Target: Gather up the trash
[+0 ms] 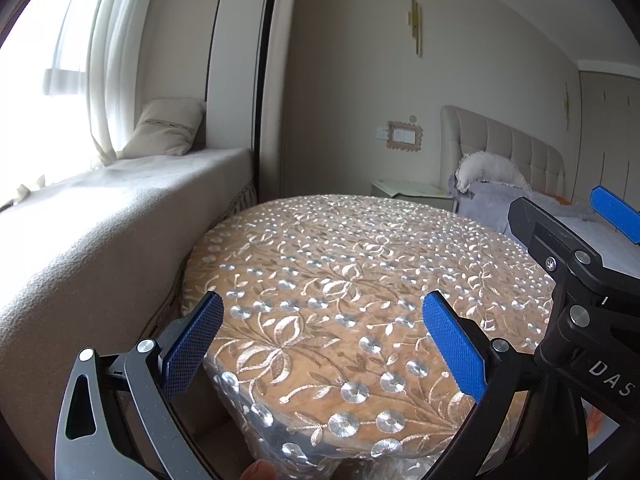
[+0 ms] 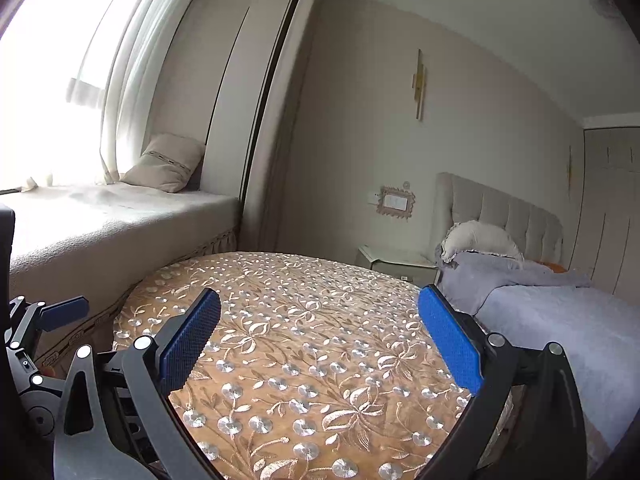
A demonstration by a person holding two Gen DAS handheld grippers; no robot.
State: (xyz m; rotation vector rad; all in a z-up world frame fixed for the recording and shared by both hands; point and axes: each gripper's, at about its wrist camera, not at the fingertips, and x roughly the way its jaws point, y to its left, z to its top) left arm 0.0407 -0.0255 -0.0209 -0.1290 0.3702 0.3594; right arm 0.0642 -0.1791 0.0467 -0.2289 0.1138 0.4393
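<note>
Hovering side by side over a round worktop [image 1: 360,264] draped in an embroidered gold cloth, both grippers face the same way, toward the wall and the bed beyond. The left gripper [image 1: 322,340] has its blue pads spread wide with nothing between them; the right gripper [image 2: 320,336] is spread just as wide and equally bare. From the left wrist view the right gripper sits just beside it on the right, and from the right wrist view the left gripper shows at the lower left edge, so the two are close neighbours above the near rim of the cloth.

No trash is visible in either view. The cloth surface between and ahead of the fingers shows only its floral pattern and silver discs, and no bin or bag appears either. Something pale lies on the nightstand [image 2: 394,260] beside the bed [image 2: 560,320], possibly paper, though it is too small and distorted to say whether it counts as trash. The window seat [image 1: 100,232] to the left carries only a cushion [image 1: 166,128].

With no target fixed, there is no bearing or long axis to judge yet, and neither hand is clearly nearer. My reading is that the next move calls for turning the cameras to search, probably lower or off to the sides.
</note>
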